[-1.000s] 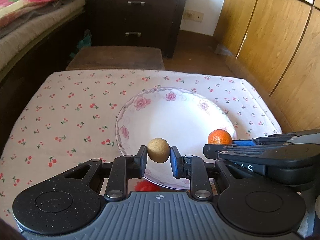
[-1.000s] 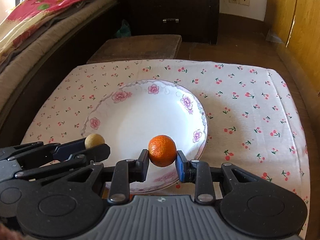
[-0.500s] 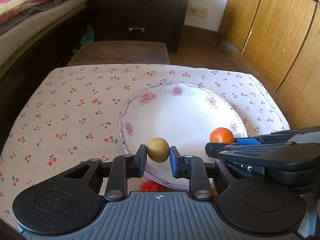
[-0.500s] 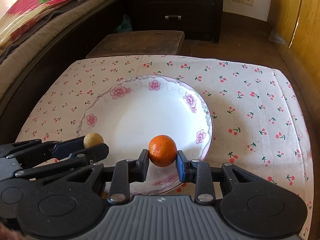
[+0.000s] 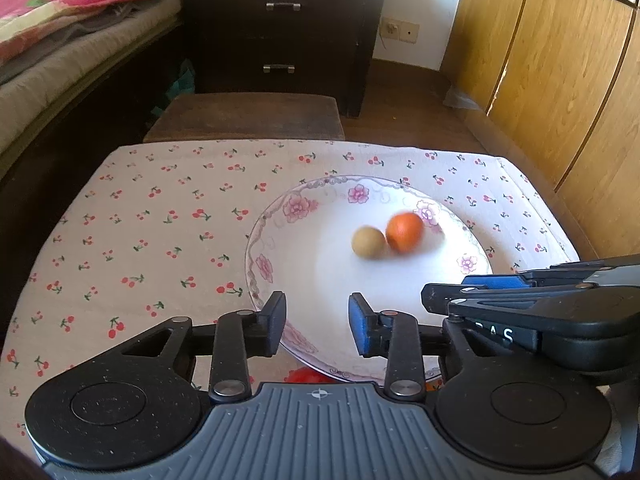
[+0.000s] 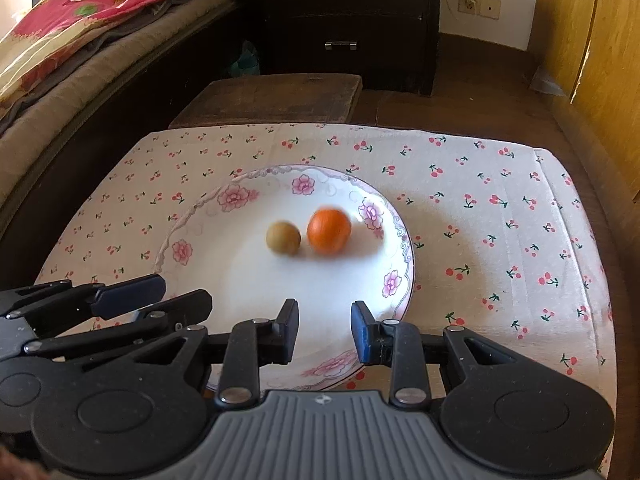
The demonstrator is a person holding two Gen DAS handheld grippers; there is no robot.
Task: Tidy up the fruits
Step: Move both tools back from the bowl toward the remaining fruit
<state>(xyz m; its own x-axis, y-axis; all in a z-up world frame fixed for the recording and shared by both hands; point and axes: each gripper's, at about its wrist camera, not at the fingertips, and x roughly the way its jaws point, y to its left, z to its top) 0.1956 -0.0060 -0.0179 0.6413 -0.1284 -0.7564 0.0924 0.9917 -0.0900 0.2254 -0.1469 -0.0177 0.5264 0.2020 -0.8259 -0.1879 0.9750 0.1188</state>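
A white plate with pink flowers [image 5: 276, 240] [image 6: 192, 236] sits on the cherry-print cloth. An orange [image 5: 405, 231] [image 6: 329, 230] and a small tan round fruit [image 5: 368, 242] [image 6: 283, 237] lie side by side in the plate, both blurred. My left gripper [image 5: 317, 323] is open and empty over the plate's near rim; it also shows in the right wrist view [image 6: 132, 300]. My right gripper [image 6: 325, 332] is open and empty over the near rim; it also shows in the left wrist view [image 5: 472, 292]. A red fruit [image 5: 306, 376] peeks out under the left gripper.
The cloth-covered table [image 5: 160, 220] has a wooden stool [image 5: 244, 116] behind it. A dark drawer unit [image 5: 280, 32] stands further back, a bed [image 5: 60, 52] at the left, wooden cupboard doors [image 5: 560, 80] at the right.
Both grippers have opened and let go of their fruits. The orange and the tan fruit now lie in the plate, still moving. Both grippers have drawn back and up.
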